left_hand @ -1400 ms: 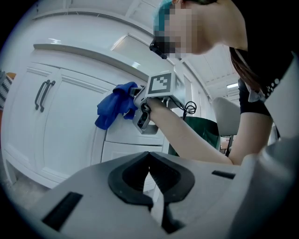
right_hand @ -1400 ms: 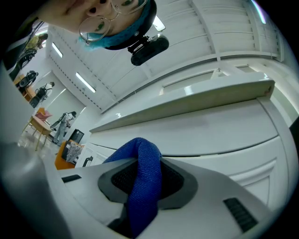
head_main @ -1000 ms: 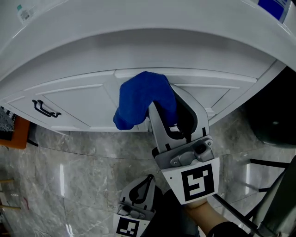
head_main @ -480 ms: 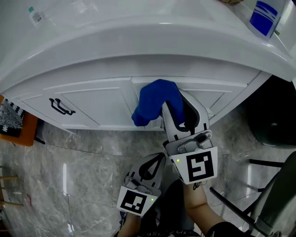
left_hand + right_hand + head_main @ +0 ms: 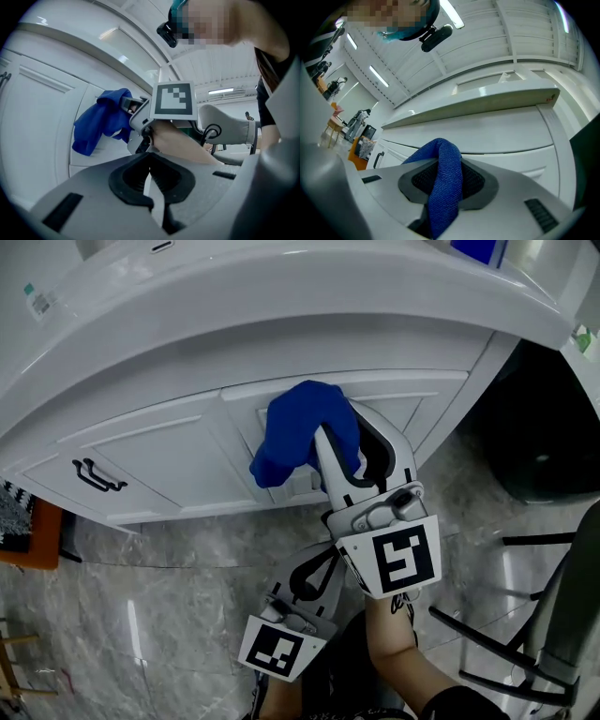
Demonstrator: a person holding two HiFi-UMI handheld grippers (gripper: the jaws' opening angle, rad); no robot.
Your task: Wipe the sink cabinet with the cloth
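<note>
We noted the rim (image 5: 281, 296) overhanging the sink cabinet (image 5: 150, 456) (floor (image 5: 169, 559) open below); right hand-held gripper (image 5: 337, 451) pinched bunched blue cloth (image 5: 298, 423), left hand-held gripper (image 5: 309, 579) was closed, empty.

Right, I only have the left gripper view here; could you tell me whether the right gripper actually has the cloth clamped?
Observer: Yes, the right gripper view shows the blue cloth pinched between the fingers of the right gripper.
Operator: Thanks. Where is it working?
Observer: In the head view it covers the upper part of the sink cabinet on its right-hand door, just under the sink overhang.
Operator: And my left gripper?
Observer: The head view has the left gripper low over the marble floor, clear of the cabinet.
</note>
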